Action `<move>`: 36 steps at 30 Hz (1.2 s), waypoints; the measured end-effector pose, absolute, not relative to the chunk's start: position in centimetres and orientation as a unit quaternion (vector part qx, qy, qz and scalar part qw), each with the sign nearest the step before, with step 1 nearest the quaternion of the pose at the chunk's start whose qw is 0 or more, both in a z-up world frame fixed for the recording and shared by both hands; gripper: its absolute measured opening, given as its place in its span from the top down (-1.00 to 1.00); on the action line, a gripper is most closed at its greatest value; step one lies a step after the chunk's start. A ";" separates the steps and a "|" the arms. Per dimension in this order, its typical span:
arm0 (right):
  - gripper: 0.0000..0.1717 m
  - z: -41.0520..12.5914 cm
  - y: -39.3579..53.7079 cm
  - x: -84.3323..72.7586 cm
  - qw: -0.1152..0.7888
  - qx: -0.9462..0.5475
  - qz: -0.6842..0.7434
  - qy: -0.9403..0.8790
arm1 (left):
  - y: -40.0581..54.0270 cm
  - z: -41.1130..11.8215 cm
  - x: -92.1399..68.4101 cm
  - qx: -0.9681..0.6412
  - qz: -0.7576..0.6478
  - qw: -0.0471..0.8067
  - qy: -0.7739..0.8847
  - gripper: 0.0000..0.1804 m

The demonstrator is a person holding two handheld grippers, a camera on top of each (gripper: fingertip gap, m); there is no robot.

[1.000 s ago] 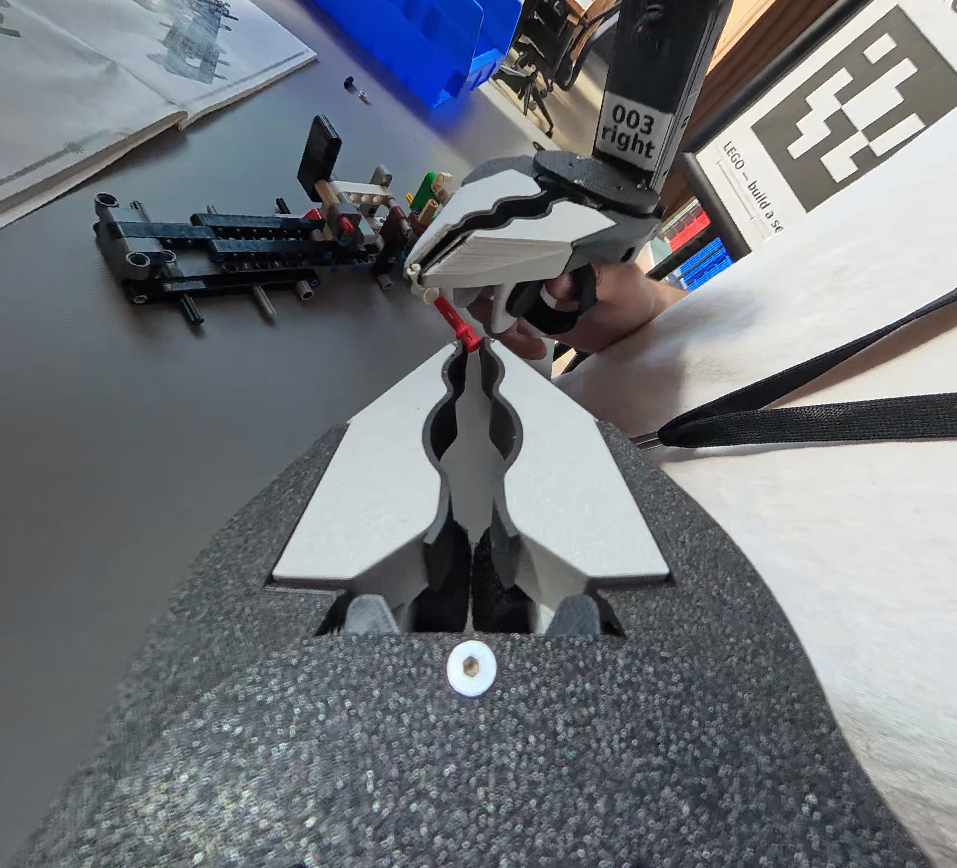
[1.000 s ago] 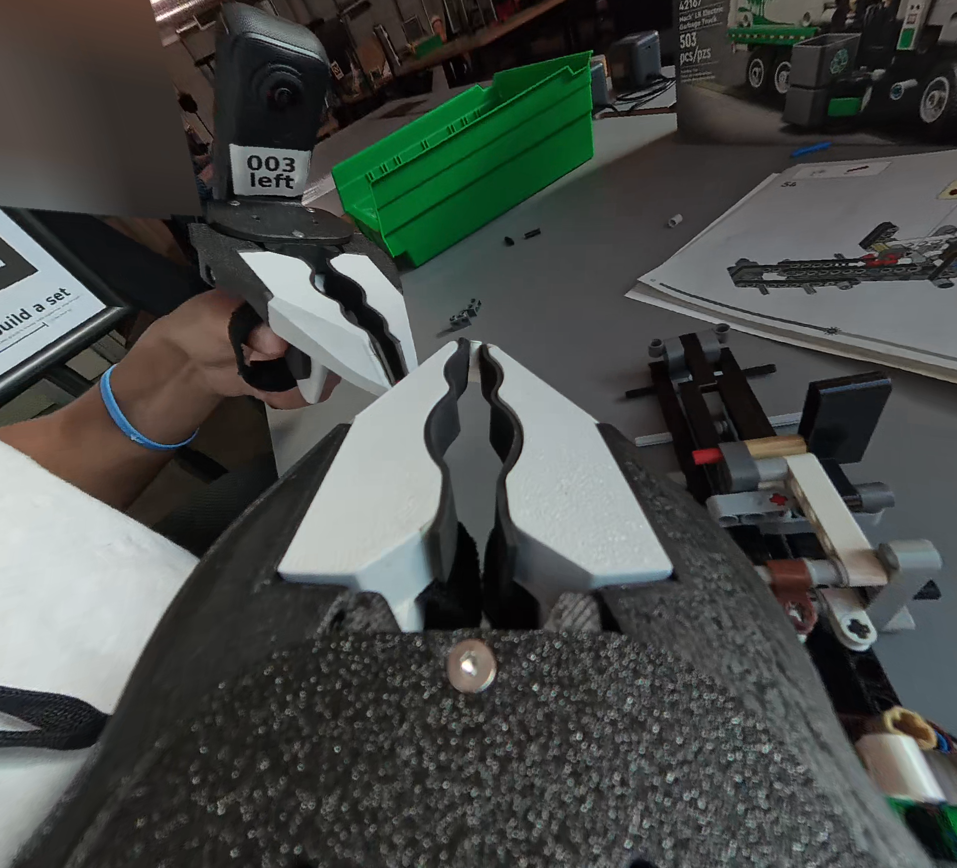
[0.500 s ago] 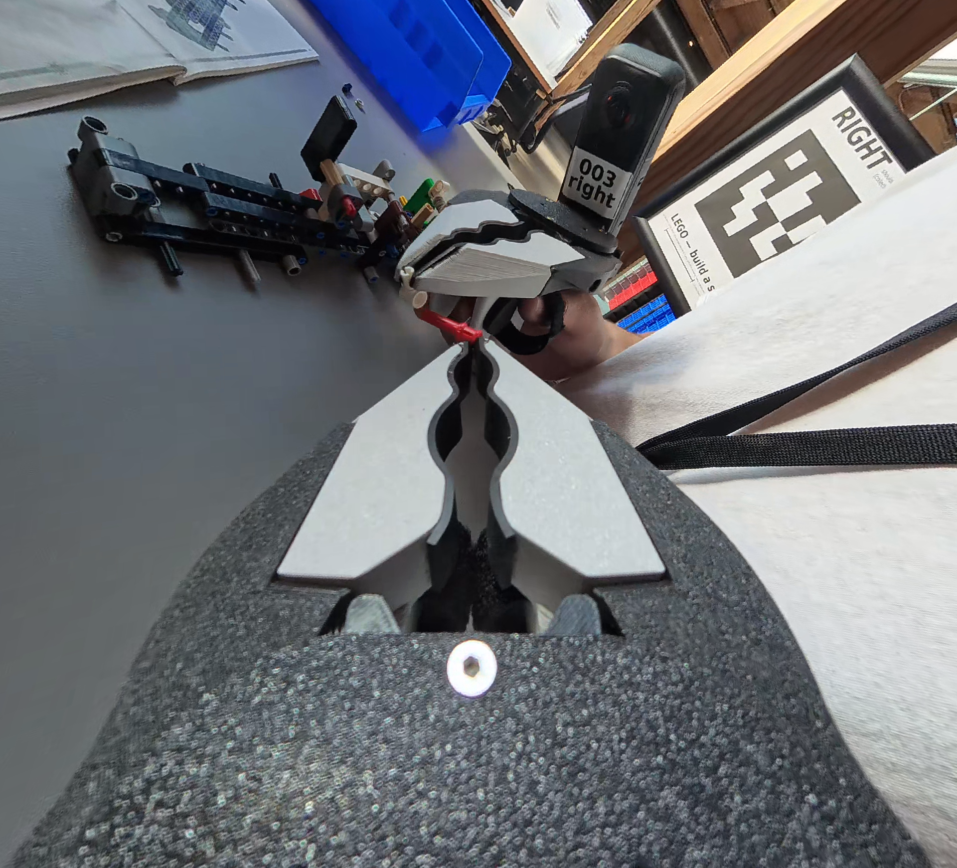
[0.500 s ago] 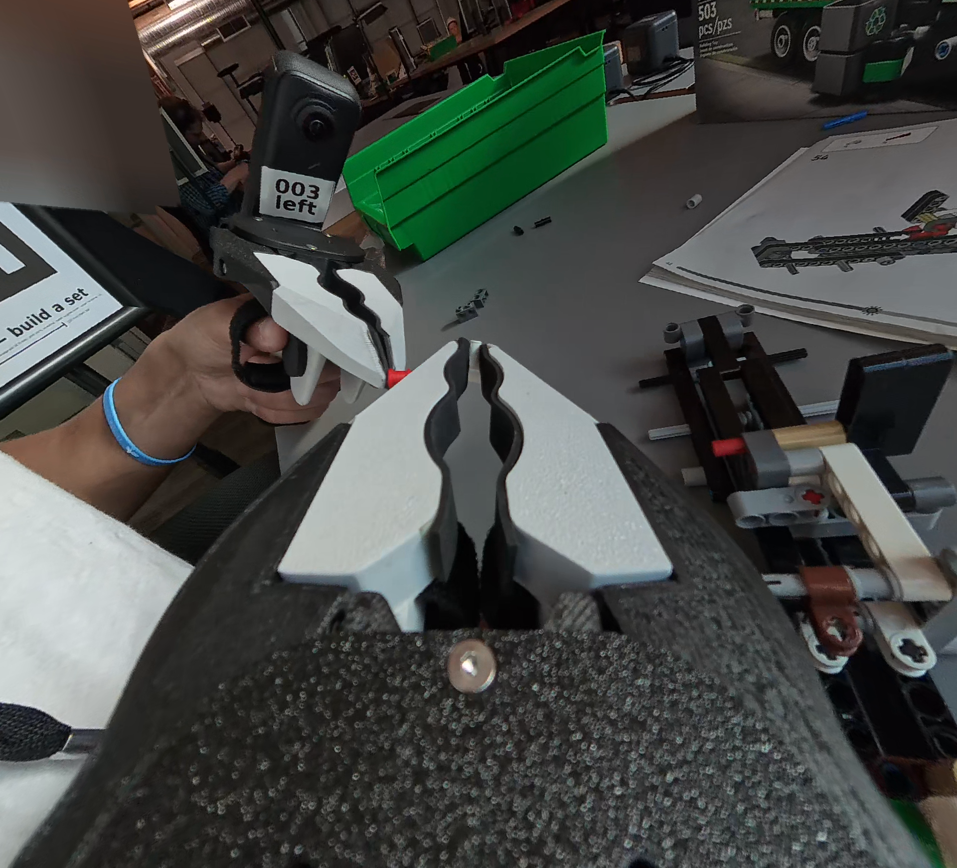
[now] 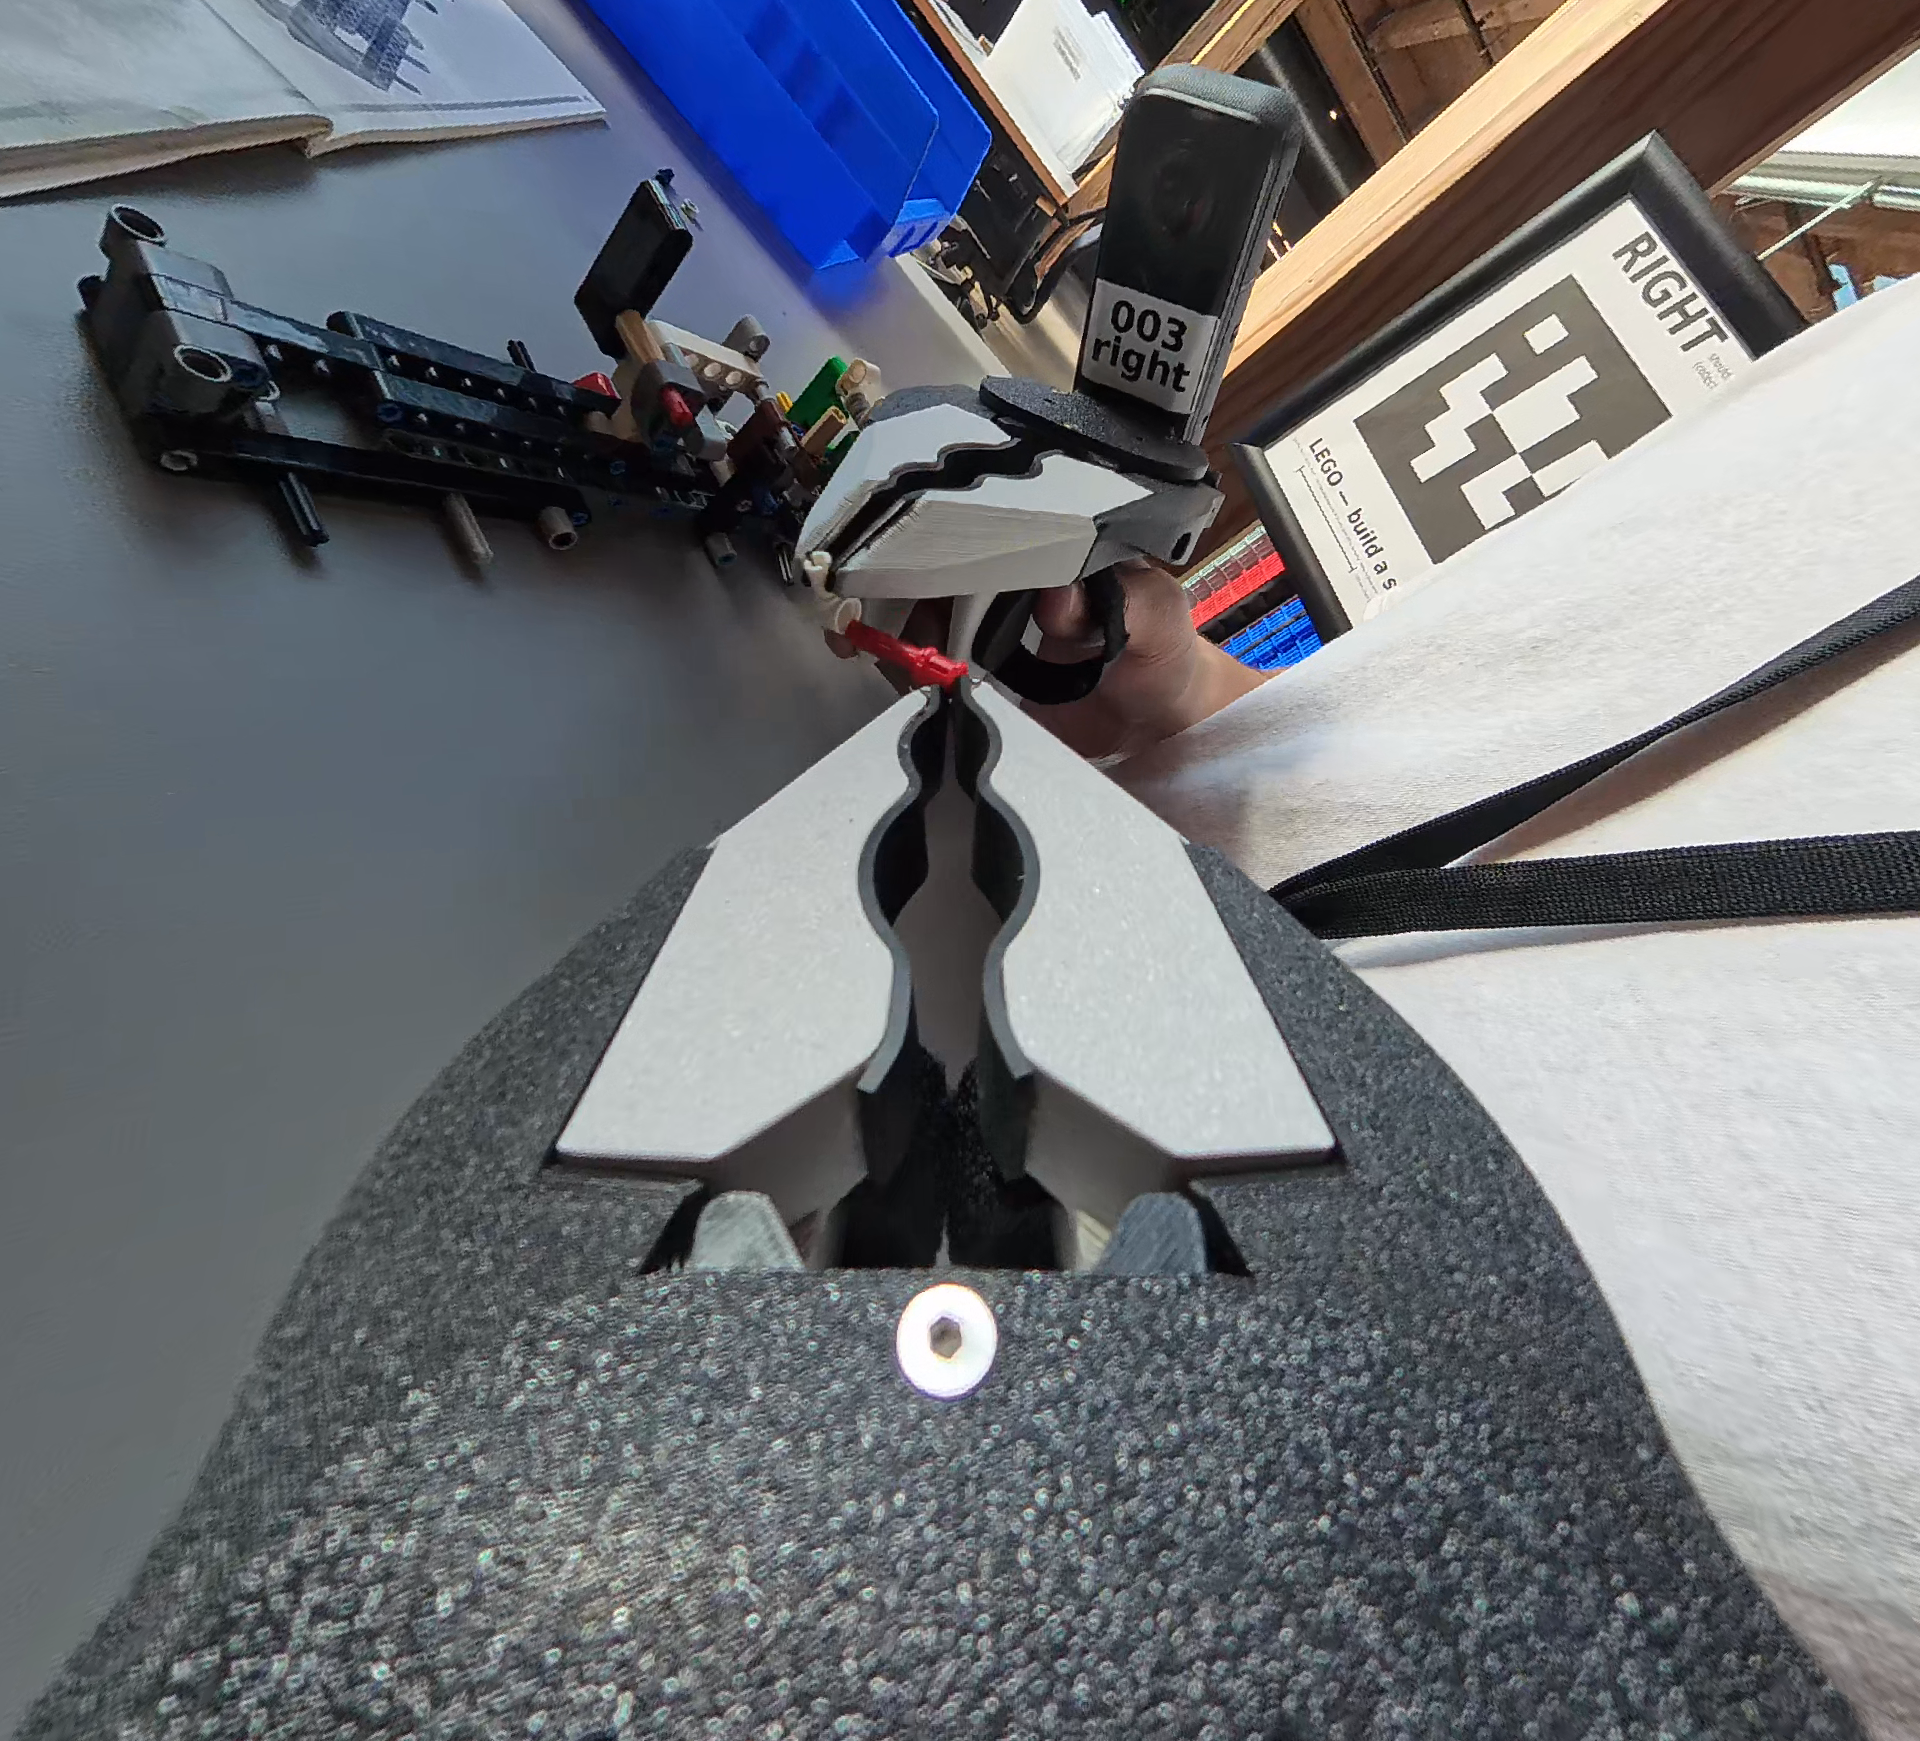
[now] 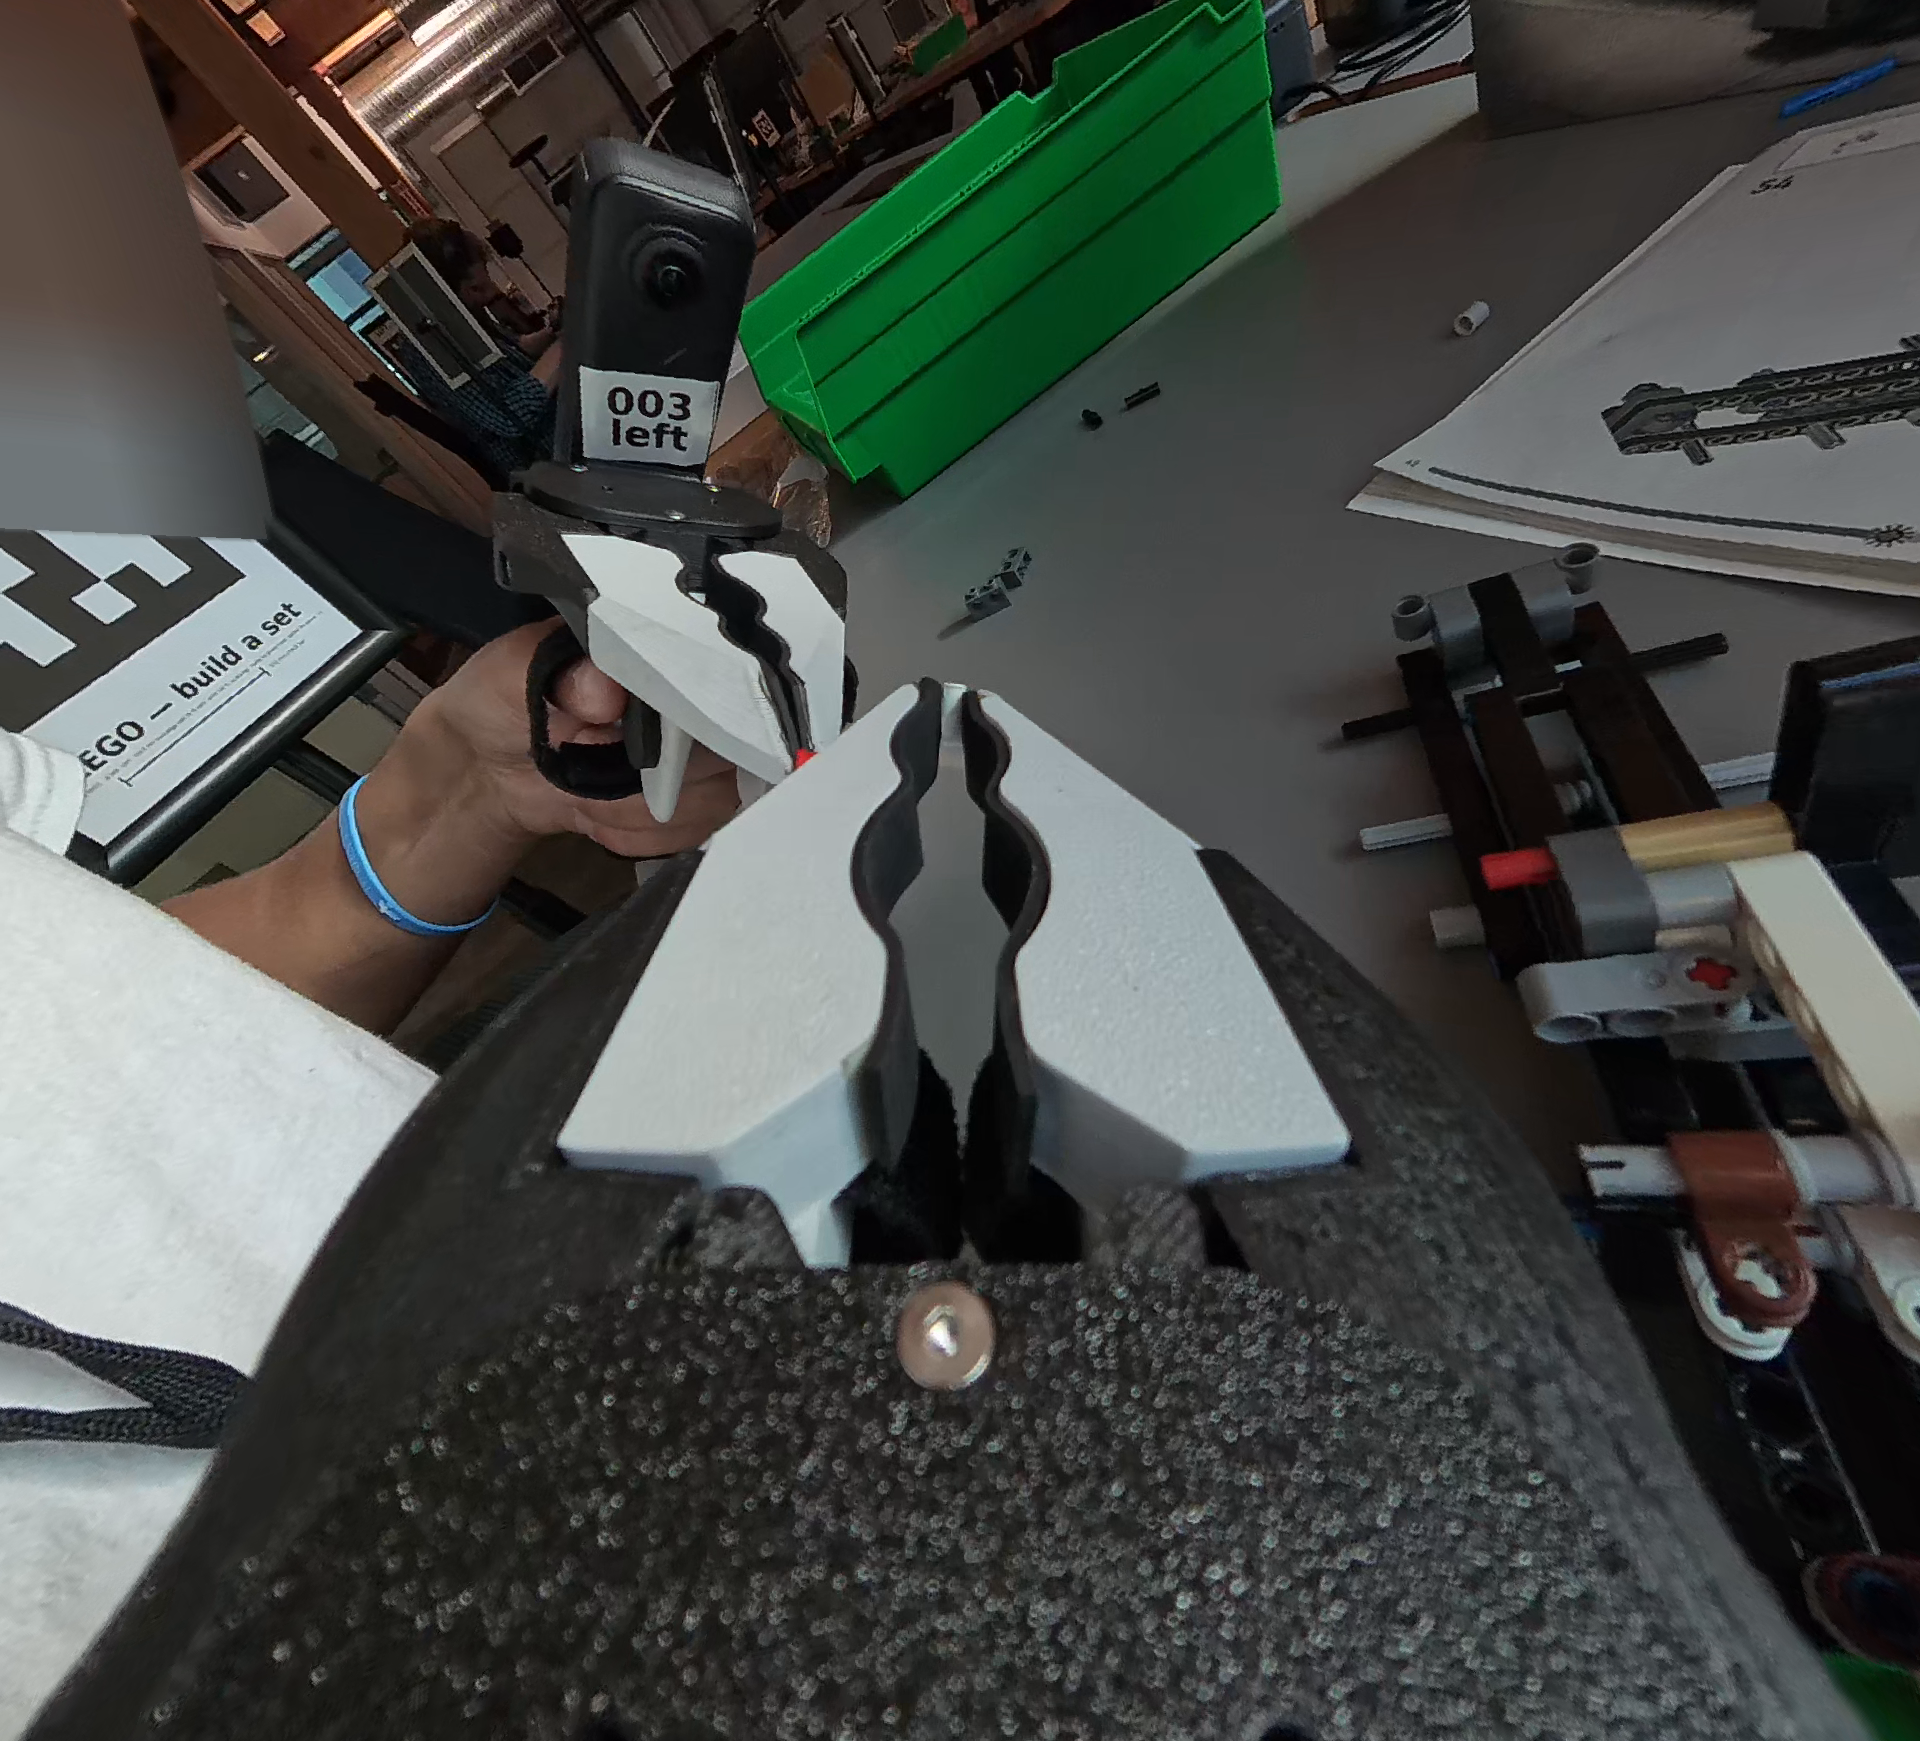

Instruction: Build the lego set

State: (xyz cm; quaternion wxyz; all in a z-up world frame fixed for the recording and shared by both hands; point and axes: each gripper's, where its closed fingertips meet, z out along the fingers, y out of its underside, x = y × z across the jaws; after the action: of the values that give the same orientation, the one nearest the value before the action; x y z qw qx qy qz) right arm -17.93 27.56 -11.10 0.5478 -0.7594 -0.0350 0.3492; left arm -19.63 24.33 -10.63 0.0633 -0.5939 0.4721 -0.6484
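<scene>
We are holding a thin red plastic axle pin (image 5: 902, 649) in the air between the two tools, low over the dark grey tabletop (image 5: 312, 808) and just in front of the person's white shirt. The left gripper (image 5: 948, 692) is pinching one end of that pin at the very tips of its closed fingers, and only the last bit of the pin is caught there, which leaves nearly its whole length free. The free end is reaching to a small white plastic connector piece (image 5: 831, 585) that the right gripper (image 6: 948, 692) is clamping at its own tips; seen from the right wrist, a sliver of white is sitting squeezed between its dark pads. The two tools are pointing toward each other at an angle, tips almost meeting, so the pin is lining up with the open end of the white piece; we cannot tell how far it is seated. Beyond the right gripper, the long black beam frame with grey, tan and brown fittings (image 5: 395, 434) is lying flat on the table, apart from both tools. Farther off, an open instruction booklet (image 6: 1662, 403) is lying spread out, with a blue plastic bin (image 5: 748, 39) and a green plastic bin (image 6: 1039, 257) standing behind.
</scene>
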 end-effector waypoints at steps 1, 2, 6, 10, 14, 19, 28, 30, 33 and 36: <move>0.97 -11.1 27.5 -17.9 0.546 -0.759 0.353 -0.035 | 24.3 -10.6 -19.6 -0.594 -0.650 0.063 0.470 1.00; 0.97 -11.2 27.5 -17.9 0.545 -0.759 0.354 -0.036 | 24.4 -10.6 -19.6 -0.595 -0.652 0.062 0.466 1.00; 0.97 -11.2 27.4 -17.9 0.542 -0.760 0.355 -0.039 | 24.2 -10.6 -19.5 -0.593 -0.658 0.061 0.461 1.00; 0.97 -11.2 27.4 -18.0 0.540 -0.758 0.364 -0.035 | 24.2 -10.5 -19.5 -0.593 -0.661 0.062 0.456 1.00; 0.97 -11.2 27.4 -17.9 0.538 -0.758 0.367 -0.034 | 24.4 -10.5 -19.6 -0.594 -0.661 0.065 0.453 1.00; 0.97 -11.2 27.4 -18.1 0.537 -0.757 0.370 -0.034 | 24.5 -10.5 -19.6 -0.594 -0.663 0.060 0.452 1.00; 0.97 -11.1 27.4 -18.2 0.535 -0.752 0.384 -0.028 | 24.6 -10.2 -19.8 -0.594 -0.681 0.036 0.426 1.00; 0.97 -11.2 27.4 -18.2 0.534 -0.754 0.381 -0.028 | 24.6 -10.3 -19.8 -0.596 -0.686 0.027 0.417 1.00; 0.97 -11.3 27.4 -18.1 0.533 -0.754 0.384 -0.024 | 24.7 -10.4 -19.7 -0.598 -0.689 0.025 0.408 1.00; 0.97 -11.3 27.3 -18.0 0.529 -0.757 0.383 -0.015 | 24.7 -10.3 -19.6 -0.598 -0.688 0.030 0.410 1.00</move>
State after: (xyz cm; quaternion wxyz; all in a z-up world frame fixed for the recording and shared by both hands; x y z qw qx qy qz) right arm -18.01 27.33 -11.27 0.5293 -0.7569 -0.0153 0.3830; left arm -19.59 24.69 -10.33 0.0299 -0.5982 0.4102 -0.6878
